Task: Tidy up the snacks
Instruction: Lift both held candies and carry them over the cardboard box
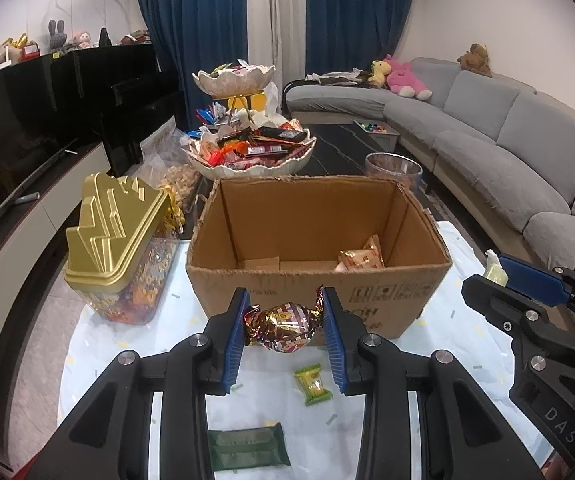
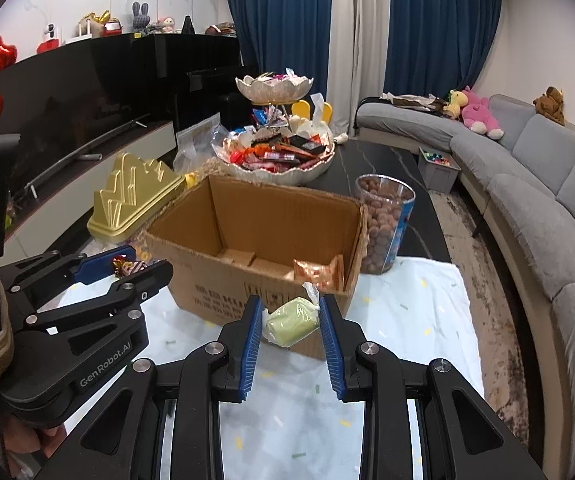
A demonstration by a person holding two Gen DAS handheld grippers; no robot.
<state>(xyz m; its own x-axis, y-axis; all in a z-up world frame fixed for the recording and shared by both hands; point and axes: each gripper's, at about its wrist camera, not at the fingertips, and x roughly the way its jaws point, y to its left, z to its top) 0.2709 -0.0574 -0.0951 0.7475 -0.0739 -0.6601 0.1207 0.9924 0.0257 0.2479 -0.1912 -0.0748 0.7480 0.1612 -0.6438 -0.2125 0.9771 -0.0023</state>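
My left gripper [image 1: 283, 320] is shut on a brown striped foil-wrapped candy [image 1: 283, 326], held just in front of the open cardboard box [image 1: 319, 280]. My right gripper [image 2: 290, 322] is shut on a pale green wrapped sweet [image 2: 293, 322], held near the box's front right corner [image 2: 255, 292]. An orange snack packet [image 1: 361, 258] lies inside the box, also in the right wrist view [image 2: 319, 272]. A small green candy [image 1: 312, 384] and a dark green packet [image 1: 247, 446] lie on the white cloth below the left gripper.
A gold-lidded container of sweets [image 1: 119, 248] stands left of the box. A two-tier bowl stand full of snacks [image 1: 251, 152] is behind it, and a clear jar of brown balls [image 2: 383, 228] stands to the right. A grey sofa [image 2: 547, 208] runs along the right.
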